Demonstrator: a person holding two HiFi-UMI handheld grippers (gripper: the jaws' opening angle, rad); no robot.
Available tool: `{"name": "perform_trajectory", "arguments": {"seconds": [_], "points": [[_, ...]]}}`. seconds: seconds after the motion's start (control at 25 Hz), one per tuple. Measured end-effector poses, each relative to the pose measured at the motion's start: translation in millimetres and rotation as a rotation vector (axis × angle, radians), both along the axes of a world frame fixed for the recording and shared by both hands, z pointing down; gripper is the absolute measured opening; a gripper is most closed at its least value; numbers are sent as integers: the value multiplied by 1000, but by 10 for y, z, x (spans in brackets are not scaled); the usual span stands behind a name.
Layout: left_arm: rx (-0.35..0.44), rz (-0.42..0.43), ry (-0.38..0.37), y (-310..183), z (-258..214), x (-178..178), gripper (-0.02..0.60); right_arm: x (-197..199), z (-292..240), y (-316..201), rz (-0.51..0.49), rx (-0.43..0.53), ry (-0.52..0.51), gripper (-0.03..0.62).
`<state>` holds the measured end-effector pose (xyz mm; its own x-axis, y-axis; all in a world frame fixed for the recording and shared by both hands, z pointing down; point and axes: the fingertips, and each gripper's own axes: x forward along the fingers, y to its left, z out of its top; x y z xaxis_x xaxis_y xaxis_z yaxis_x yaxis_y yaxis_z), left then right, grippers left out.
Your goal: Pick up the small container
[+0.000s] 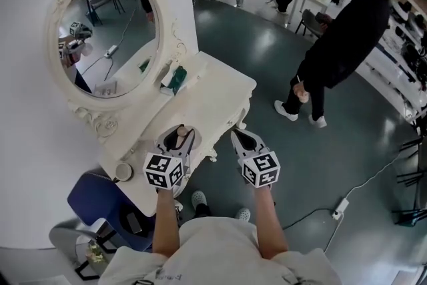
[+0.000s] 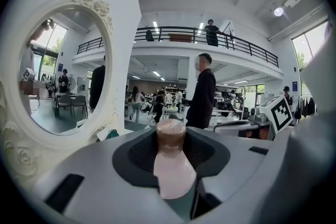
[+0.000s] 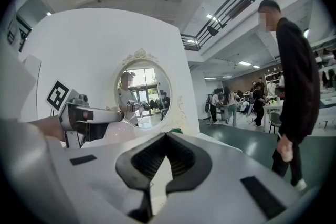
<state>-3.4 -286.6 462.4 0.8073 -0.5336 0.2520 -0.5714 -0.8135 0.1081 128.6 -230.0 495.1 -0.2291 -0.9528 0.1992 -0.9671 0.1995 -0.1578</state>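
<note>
step, as I judge: grasp made, lift to follow | left gripper [image 1: 179, 138] fingers closed on small container [image 2: 171, 165], upright between them | right gripper [image 3: 165, 136] fingers almost together, empty | surface [image 1: 213, 87] under and beyond fingers | next: raise straight, hold firm

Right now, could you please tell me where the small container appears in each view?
Head view: small container, low centre, between the left hand-held gripper's jaws.
Left gripper view: small container, bottom centre, standing between the jaws.
Right gripper view: cannot be made out.
Shared landmark: the oval mirror, in all three views.
</note>
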Motion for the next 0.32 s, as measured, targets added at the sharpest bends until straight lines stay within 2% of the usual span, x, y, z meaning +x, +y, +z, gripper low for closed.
{"name": "perform_trajectory", "arguments": {"seconds": [0.32], "points": [[8,-2,-7,51,20,96,155,88,-9,67,5,16,6,14]]}}
